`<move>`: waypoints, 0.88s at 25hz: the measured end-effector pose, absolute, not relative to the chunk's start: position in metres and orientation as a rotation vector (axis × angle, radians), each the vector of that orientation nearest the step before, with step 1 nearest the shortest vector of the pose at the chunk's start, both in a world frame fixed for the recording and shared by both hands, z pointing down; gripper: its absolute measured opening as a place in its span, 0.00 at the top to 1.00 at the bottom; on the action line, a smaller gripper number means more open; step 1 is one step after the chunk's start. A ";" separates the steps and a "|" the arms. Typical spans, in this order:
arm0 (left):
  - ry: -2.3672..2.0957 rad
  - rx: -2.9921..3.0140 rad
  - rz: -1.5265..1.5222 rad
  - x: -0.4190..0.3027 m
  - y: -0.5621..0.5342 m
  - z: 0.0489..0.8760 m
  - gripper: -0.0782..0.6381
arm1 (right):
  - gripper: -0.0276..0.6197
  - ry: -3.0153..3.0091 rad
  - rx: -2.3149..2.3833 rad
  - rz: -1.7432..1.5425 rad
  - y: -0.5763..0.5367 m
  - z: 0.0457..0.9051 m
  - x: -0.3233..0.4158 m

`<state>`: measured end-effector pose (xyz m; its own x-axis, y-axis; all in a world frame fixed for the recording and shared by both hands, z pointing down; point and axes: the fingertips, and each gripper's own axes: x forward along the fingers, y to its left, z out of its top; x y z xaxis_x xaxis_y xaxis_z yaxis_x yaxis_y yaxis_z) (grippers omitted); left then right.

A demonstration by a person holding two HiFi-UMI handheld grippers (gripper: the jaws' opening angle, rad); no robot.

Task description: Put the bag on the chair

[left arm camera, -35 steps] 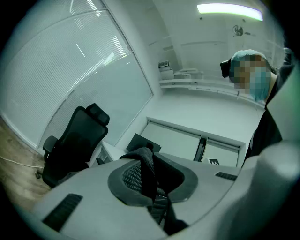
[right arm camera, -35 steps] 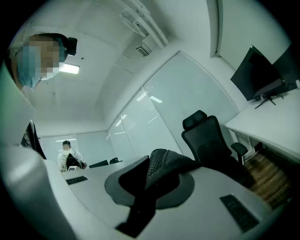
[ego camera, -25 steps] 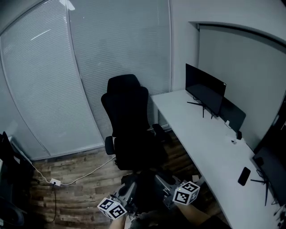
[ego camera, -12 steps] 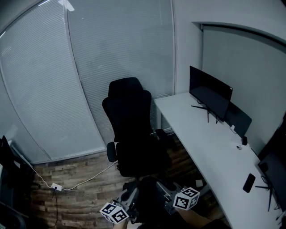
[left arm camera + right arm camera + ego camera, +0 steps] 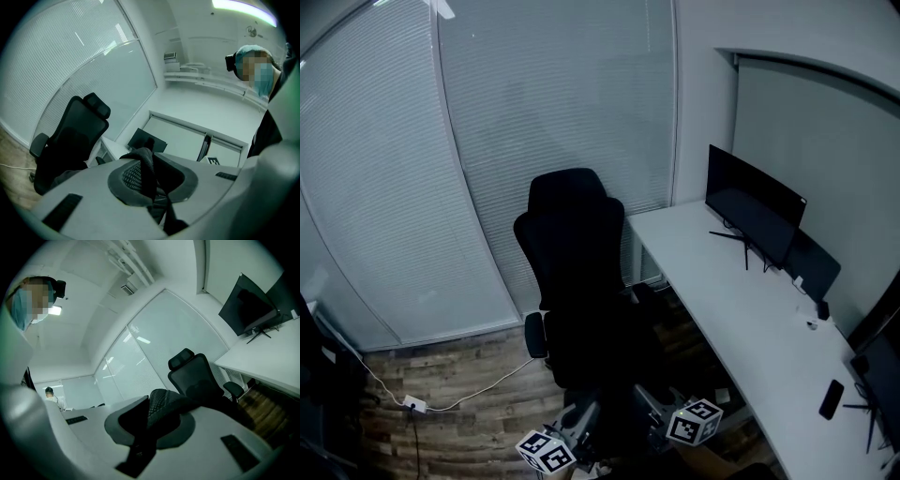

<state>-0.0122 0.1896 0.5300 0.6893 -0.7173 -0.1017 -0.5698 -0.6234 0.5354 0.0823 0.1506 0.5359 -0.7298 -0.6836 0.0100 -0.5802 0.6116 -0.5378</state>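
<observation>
Carrying step, by judgement: black bag (image 5: 165,405) pinched by its mesh strap in left gripper (image 5: 149,186) and right gripper (image 5: 140,427), jaws almost shut on it, held just short of office chair (image 5: 577,272). Next: forward over seat, lower, release. One bag, one chair, two grippers, one desk (image 5: 741,319), one phone (image 5: 832,398).

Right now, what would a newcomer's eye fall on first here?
The black office chair stands mid-room before the blinds, beside a long white desk on the right carrying a dark monitor. At the bottom edge, the left gripper and right gripper together clamp one dark bag.
</observation>
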 end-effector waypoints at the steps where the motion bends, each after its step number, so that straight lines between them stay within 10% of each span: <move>1: -0.986 2.436 -0.424 -0.015 0.181 0.527 0.83 | 0.86 2.636 -1.055 -0.768 0.142 0.533 0.079; 22: -0.927 2.644 -0.505 -0.073 0.023 0.447 0.83 | 0.86 2.567 -1.098 -0.512 -0.015 0.452 0.027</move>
